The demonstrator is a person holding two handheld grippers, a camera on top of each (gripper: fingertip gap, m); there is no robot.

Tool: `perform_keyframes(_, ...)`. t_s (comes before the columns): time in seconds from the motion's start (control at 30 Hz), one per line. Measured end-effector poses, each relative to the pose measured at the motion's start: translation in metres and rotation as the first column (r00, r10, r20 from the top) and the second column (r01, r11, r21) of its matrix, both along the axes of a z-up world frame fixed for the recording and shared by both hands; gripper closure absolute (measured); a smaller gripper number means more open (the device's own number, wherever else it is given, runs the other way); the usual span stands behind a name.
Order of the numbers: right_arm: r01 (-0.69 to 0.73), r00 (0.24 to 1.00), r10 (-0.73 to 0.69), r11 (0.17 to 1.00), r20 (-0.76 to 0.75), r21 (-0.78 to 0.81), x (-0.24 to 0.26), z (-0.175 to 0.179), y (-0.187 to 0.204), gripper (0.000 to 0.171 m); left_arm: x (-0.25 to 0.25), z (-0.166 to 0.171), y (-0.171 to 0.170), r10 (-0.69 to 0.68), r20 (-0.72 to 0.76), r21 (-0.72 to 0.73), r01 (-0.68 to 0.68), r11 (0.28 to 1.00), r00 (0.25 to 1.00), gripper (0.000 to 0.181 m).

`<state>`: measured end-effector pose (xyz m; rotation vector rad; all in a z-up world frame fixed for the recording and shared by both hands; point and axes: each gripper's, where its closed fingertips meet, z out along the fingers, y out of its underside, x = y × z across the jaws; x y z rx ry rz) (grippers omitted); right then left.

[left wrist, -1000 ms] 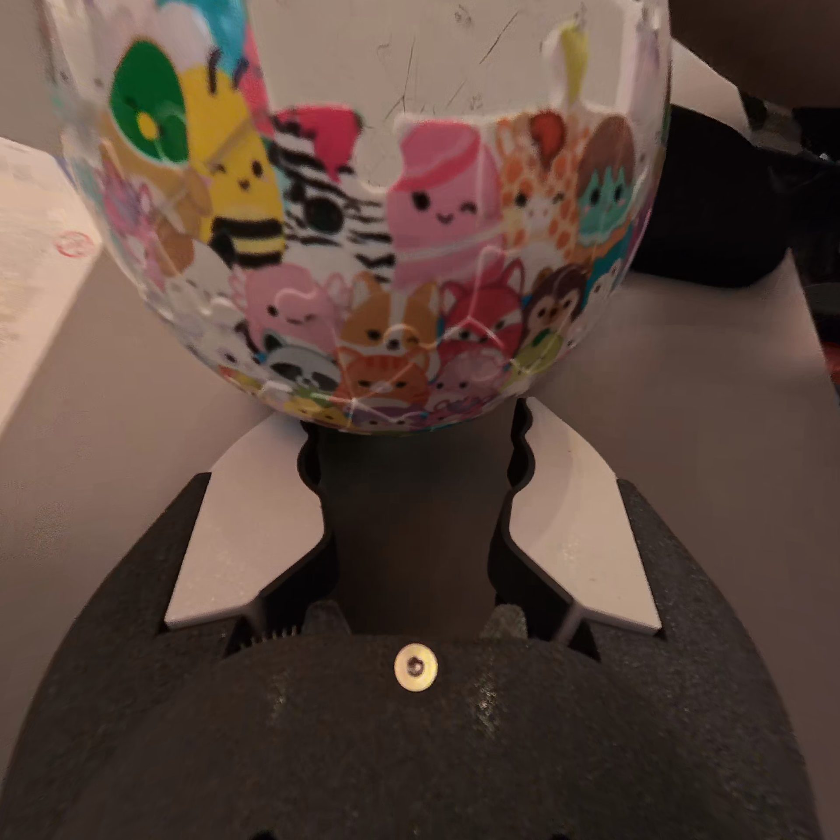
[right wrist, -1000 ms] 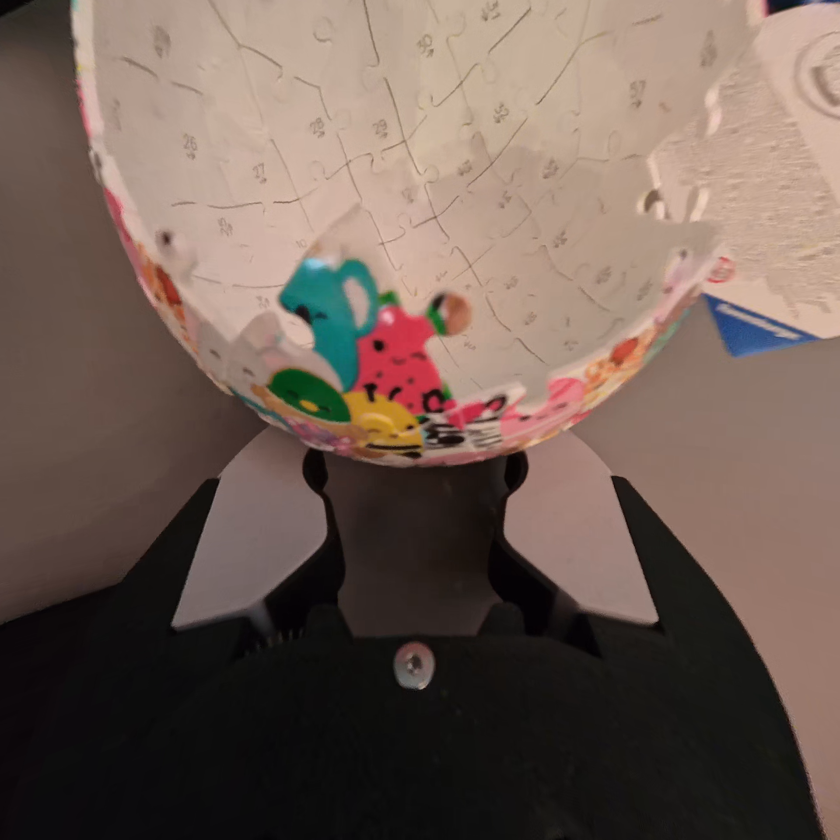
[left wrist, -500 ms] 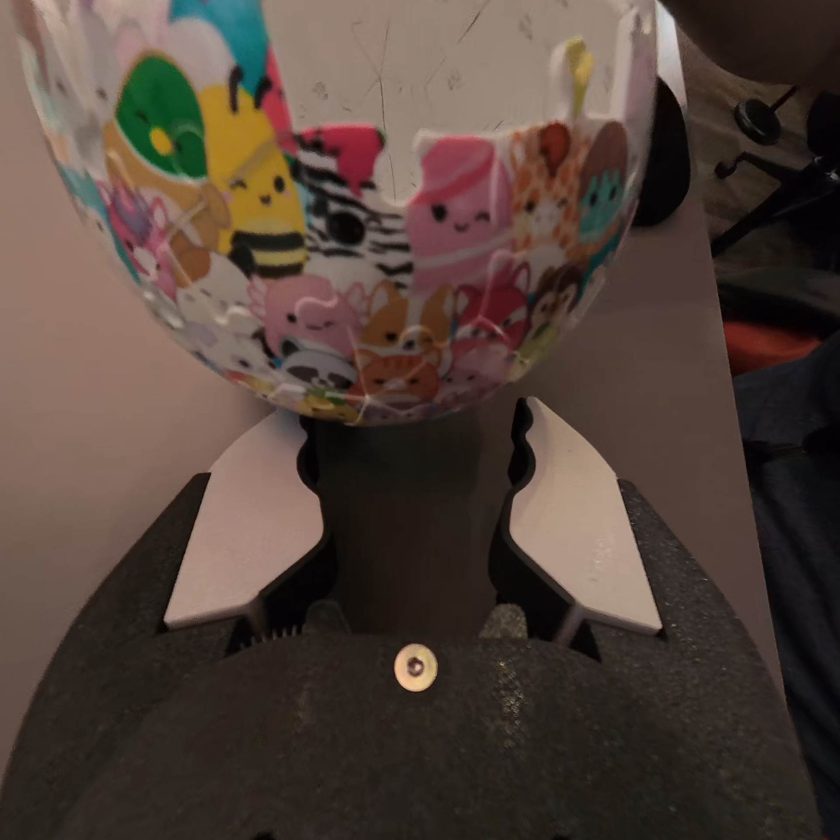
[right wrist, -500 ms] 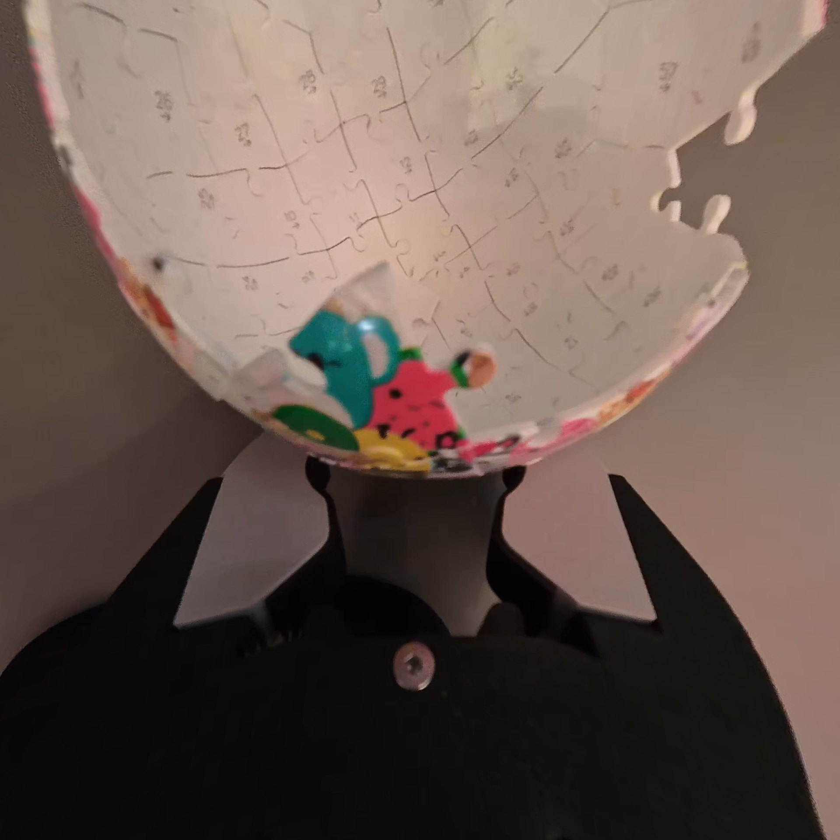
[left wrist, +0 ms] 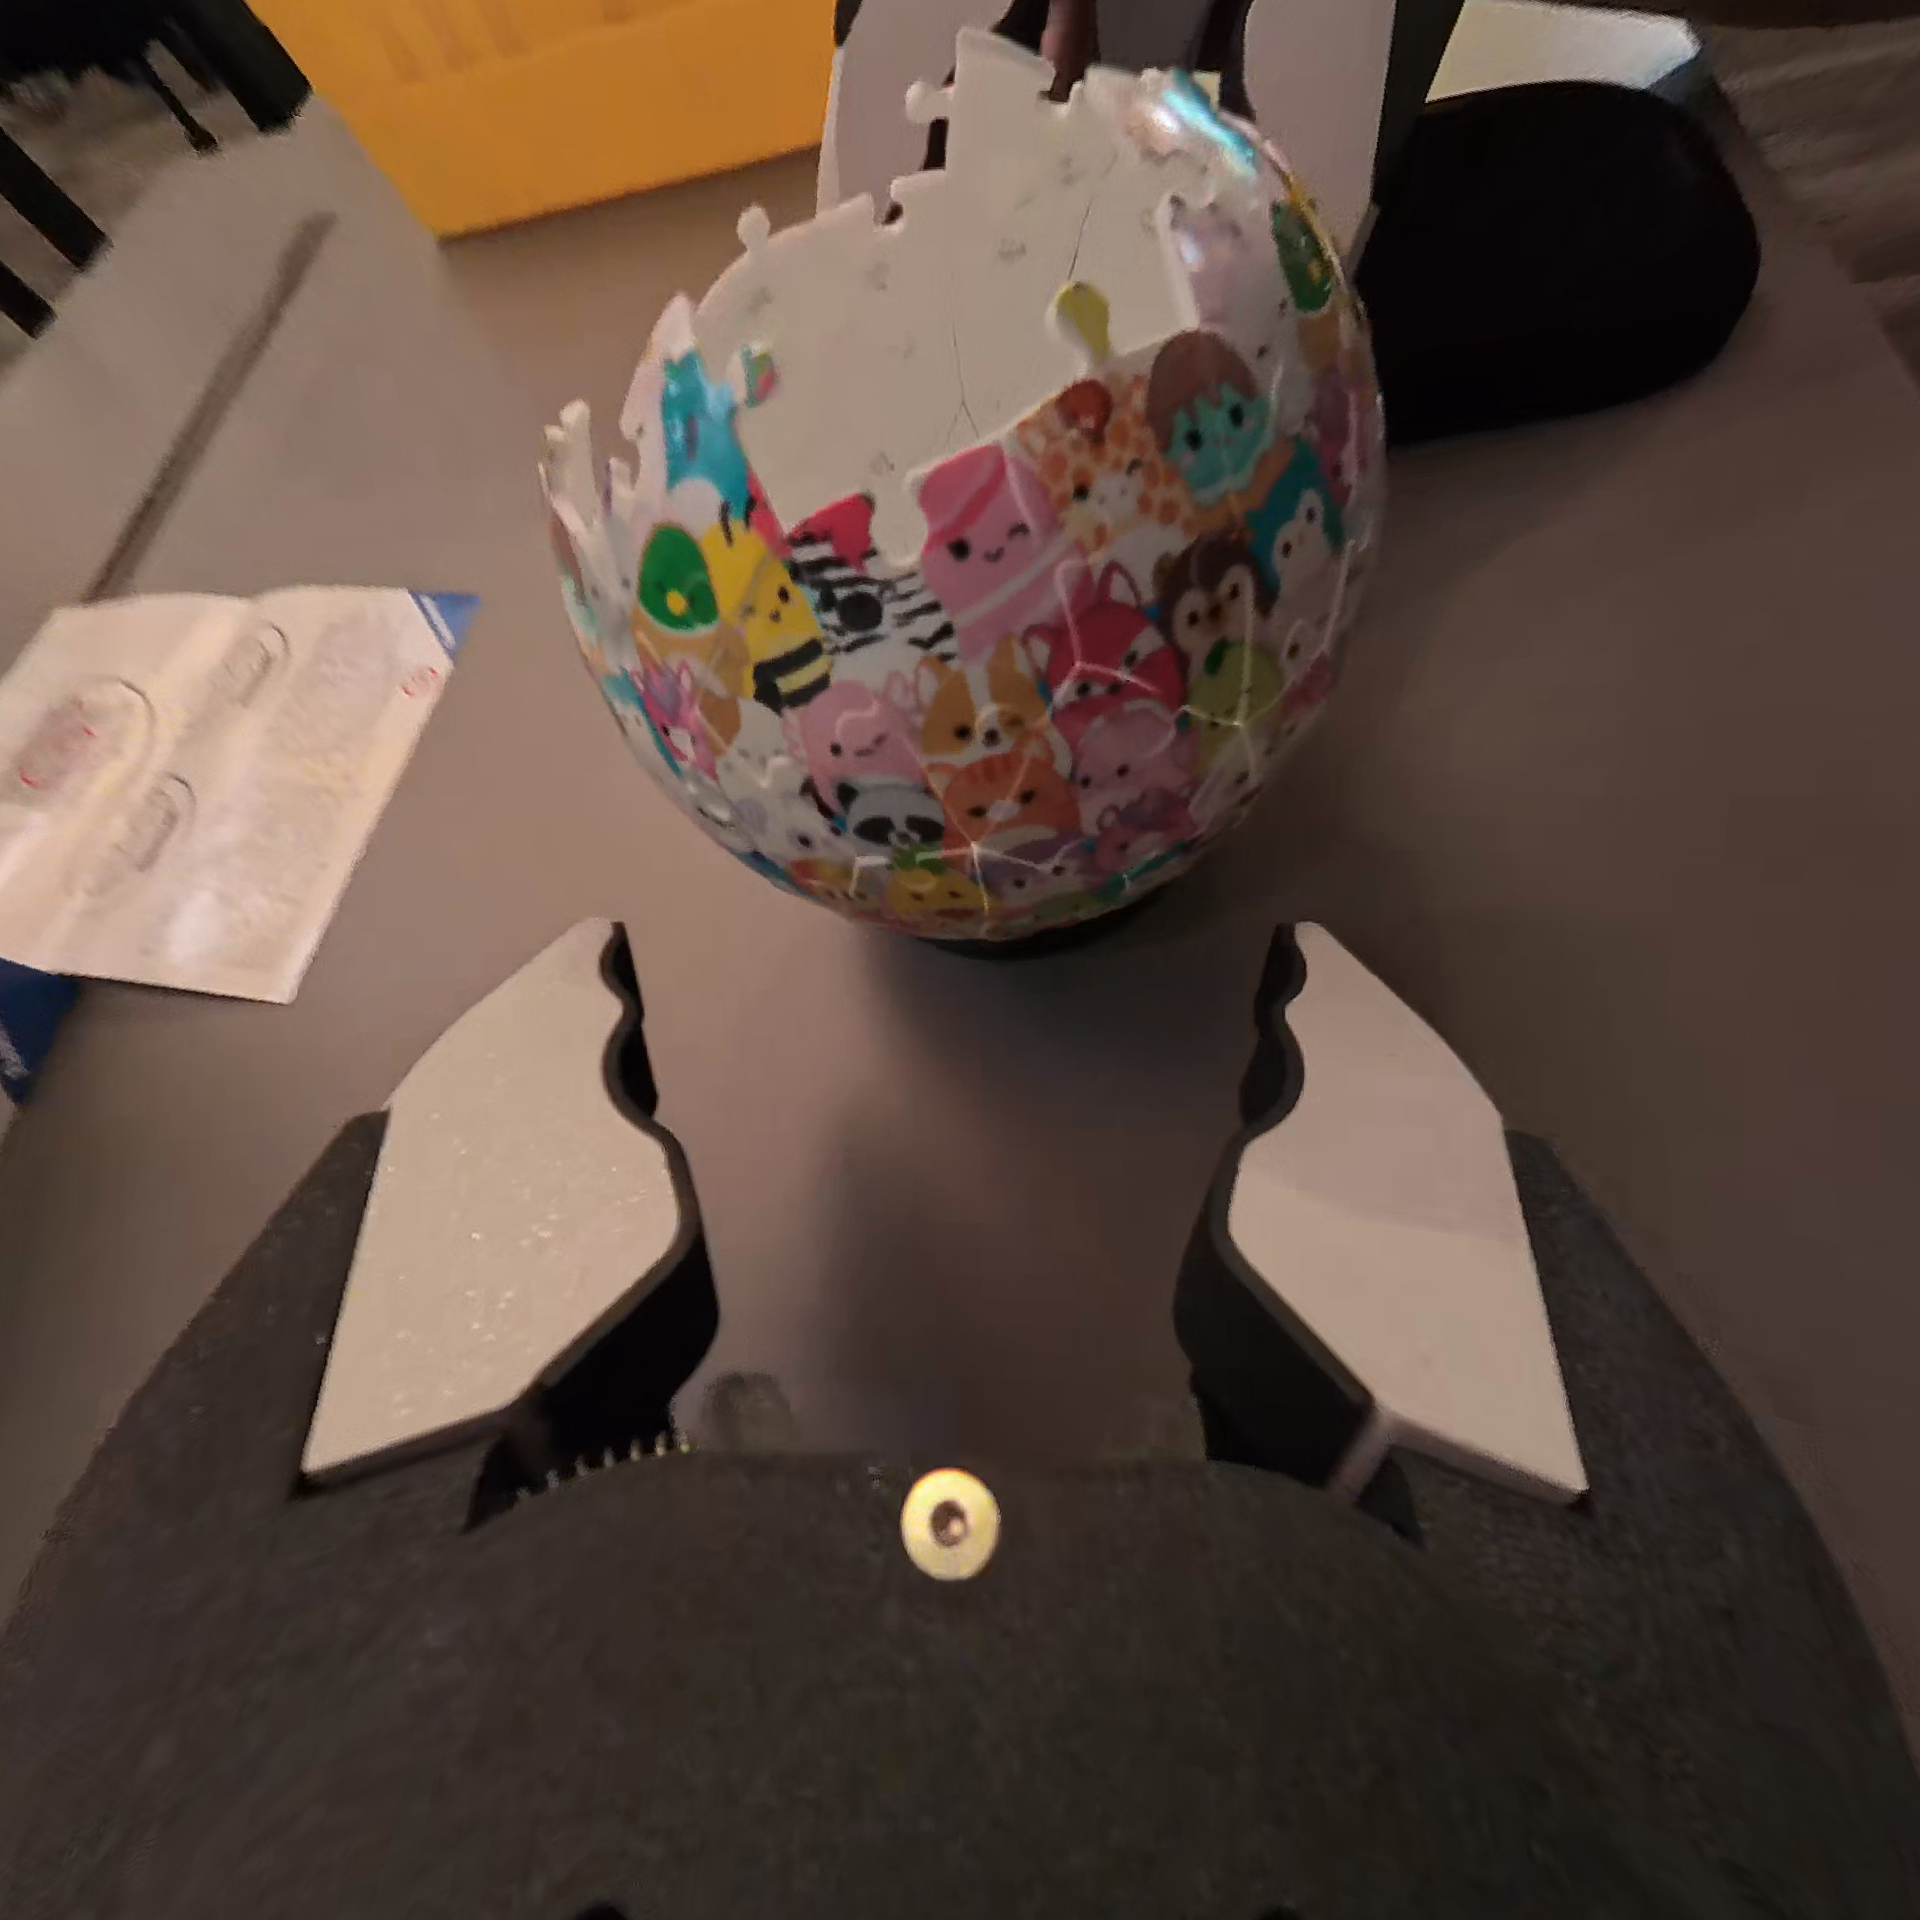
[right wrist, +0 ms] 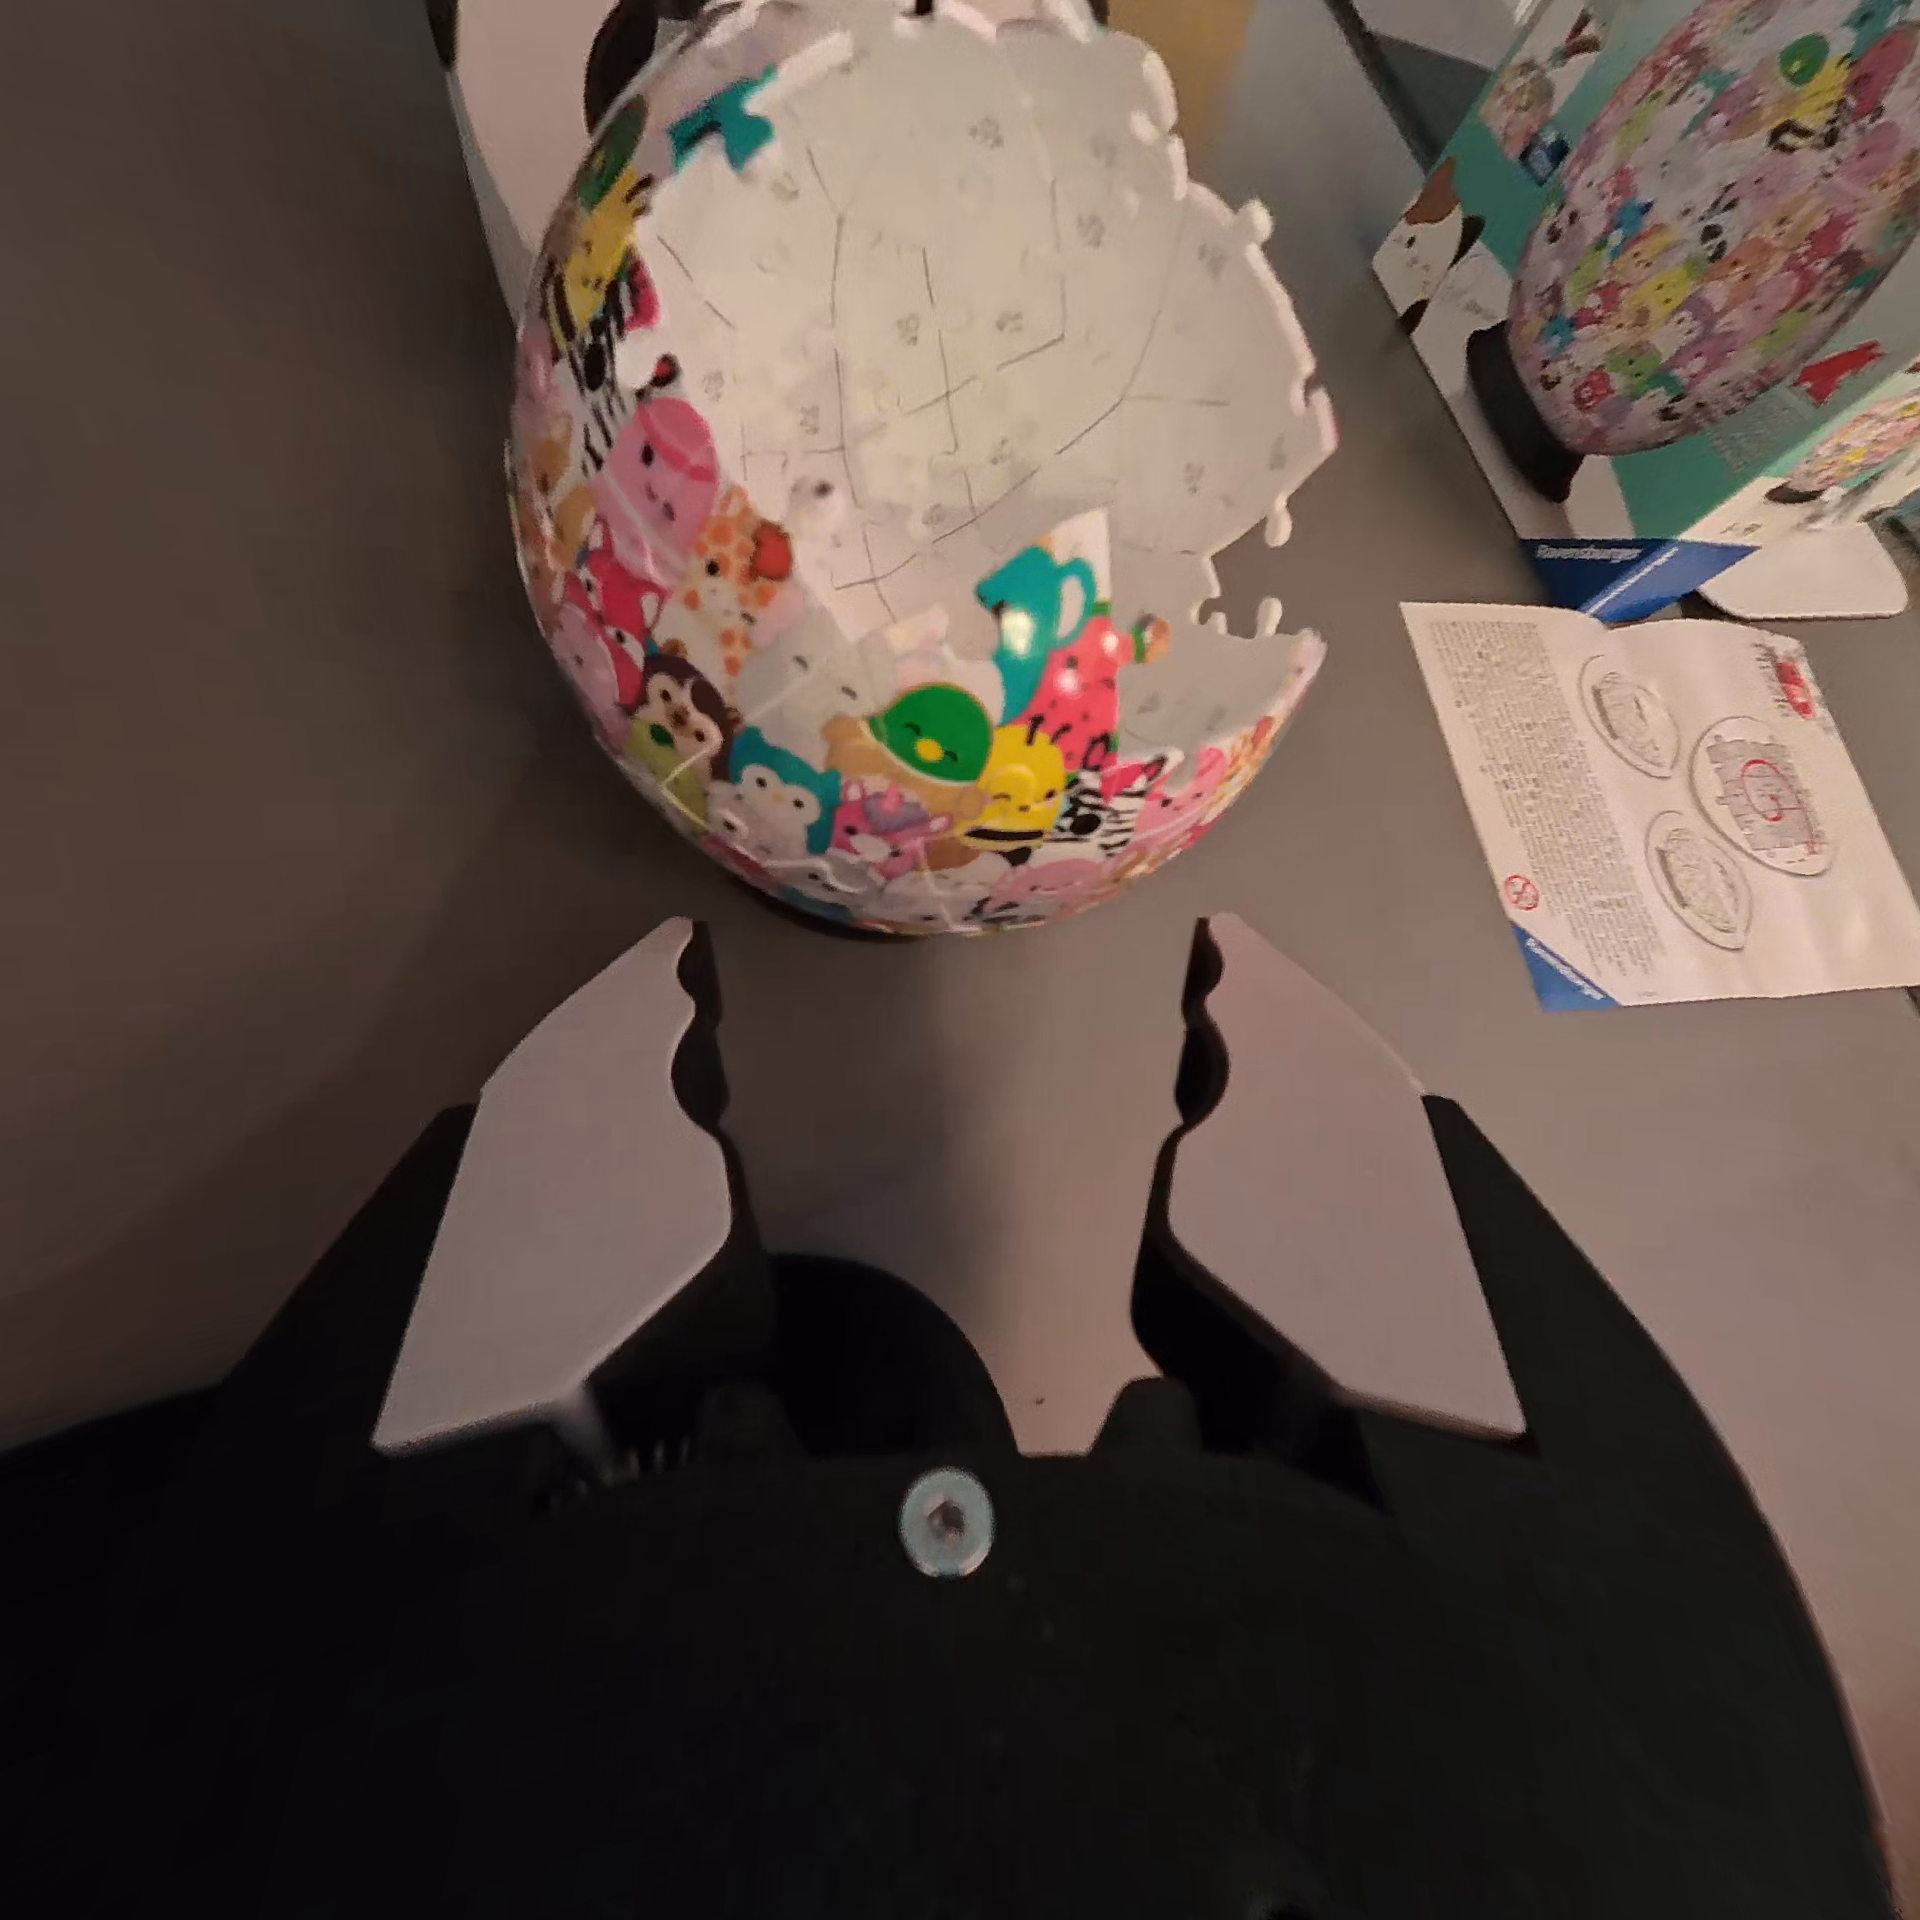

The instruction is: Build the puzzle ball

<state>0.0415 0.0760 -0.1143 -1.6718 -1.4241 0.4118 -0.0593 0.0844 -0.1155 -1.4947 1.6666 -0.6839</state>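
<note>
The puzzle ball [left wrist: 997, 665] is a part-built shell of colourful cartoon-animal pieces, open at the top with its white inside showing. It stands upright on a dark base [left wrist: 1039, 940] on the grey table. My left gripper [left wrist: 951, 971] is open and empty, its tips just short of the ball's foot. In the right wrist view the ball [right wrist: 831, 623] shows from the other side, with a wide gap in its wall. My right gripper [right wrist: 945, 951] is open and empty, also just short of the ball.
An instruction leaflet [left wrist: 208, 769] lies left of the ball, and it also shows in the right wrist view [right wrist: 1662, 800]. The puzzle's box [right wrist: 1714, 260] stands behind the leaflet. A yellow box [left wrist: 582, 94] and a black object [left wrist: 1558, 260] sit on the far side of the table [left wrist: 1610, 831]. One gripper's finger ends stand about 12 cm off the other's.
Both grippers have drawn back from the ball, which was tight against their tips, and both jaws stand wider. The ball now rests on the table on its base.
</note>
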Motion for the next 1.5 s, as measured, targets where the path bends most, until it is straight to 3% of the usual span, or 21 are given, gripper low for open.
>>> perform_keyframes(0.17,0.028,1.0,-0.026,0.99,-0.014,0.138,-0.005,0.009,0.003,0.078,0.009,0.004,0.008,-0.042,0.023,0.191,0.037,0.981,0.999,0.069)
perform_keyframes(0.33,0.034,0.999,-0.032,0.964,-0.01,0.265,-0.01,0.018,0.003,0.073,0.013,0.003,0.006,-0.116,0.021,0.219,0.108,0.97,0.993,0.069)
perform_keyframes(0.57,0.039,0.994,-0.067,0.956,0.086,0.291,-0.014,0.005,0.004,0.069,0.018,-0.002,0.005,-0.156,0.007,0.255,0.149,0.955,0.988,0.07)
perform_keyframes(0.77,0.115,0.989,-0.138,0.944,0.053,0.309,-0.019,0.005,0.007,0.069,0.021,0.006,0.005,-0.143,0.064,0.235,0.124,0.964,0.988,0.076)
perform_keyframes(0.93,0.13,0.989,-0.143,0.96,0.037,0.247,-0.02,0.004,0.005,0.069,0.021,0.007,0.001,-0.137,0.065,0.19,0.123,0.974,0.988,0.075)
perform_keyframes(1.3,0.085,0.989,-0.097,0.991,-0.109,-0.107,-0.025,0.011,-0.011,0.067,0.021,0.012,-0.01,-0.126,0.06,0.042,0.123,0.991,0.99,0.074)
perform_keyframes(1.5,0.084,0.989,-0.093,0.993,-0.117,-0.083,-0.026,0.011,-0.011,0.067,0.02,0.012,-0.01,-0.121,0.075,0.068,0.116,0.991,0.99,0.074)
